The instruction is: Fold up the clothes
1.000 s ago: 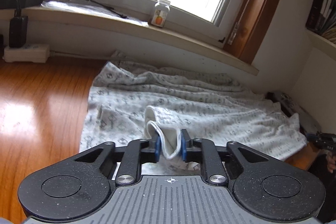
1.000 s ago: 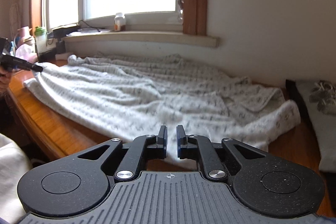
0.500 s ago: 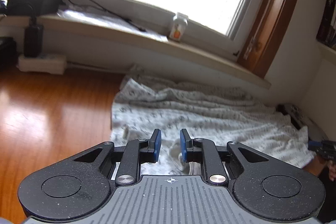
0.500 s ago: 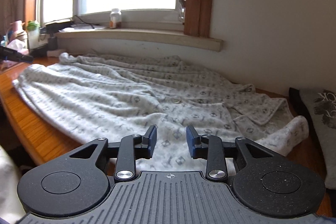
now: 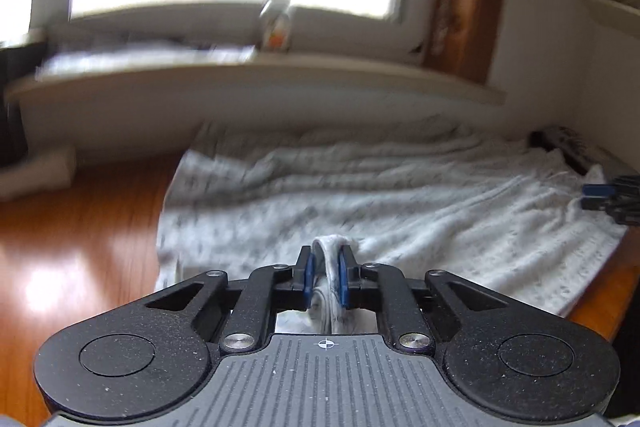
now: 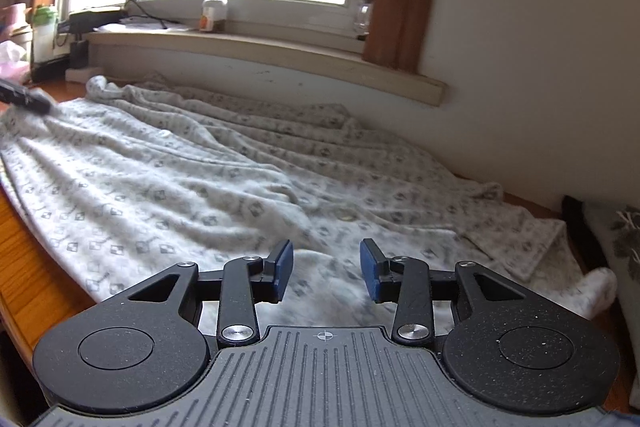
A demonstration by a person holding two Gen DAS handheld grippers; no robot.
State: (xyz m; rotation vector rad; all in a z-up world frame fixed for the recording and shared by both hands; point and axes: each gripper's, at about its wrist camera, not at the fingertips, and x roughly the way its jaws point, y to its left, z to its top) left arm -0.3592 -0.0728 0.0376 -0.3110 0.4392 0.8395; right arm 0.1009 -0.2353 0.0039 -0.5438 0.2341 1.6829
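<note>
Left tool (image 5: pixel 325 275) closing, pinching fleecy patterned garment (image 6: pixel 200 179); right tool (image 6: pixel 326 273) opening, spread above its nap

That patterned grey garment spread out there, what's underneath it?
Under the garment lies a wooden table, its orange-brown top showing along the near edge and at the left in the left wrist view. The tabletop beneath the fabric is covered, so anything lying there cannot be seen.
</note>
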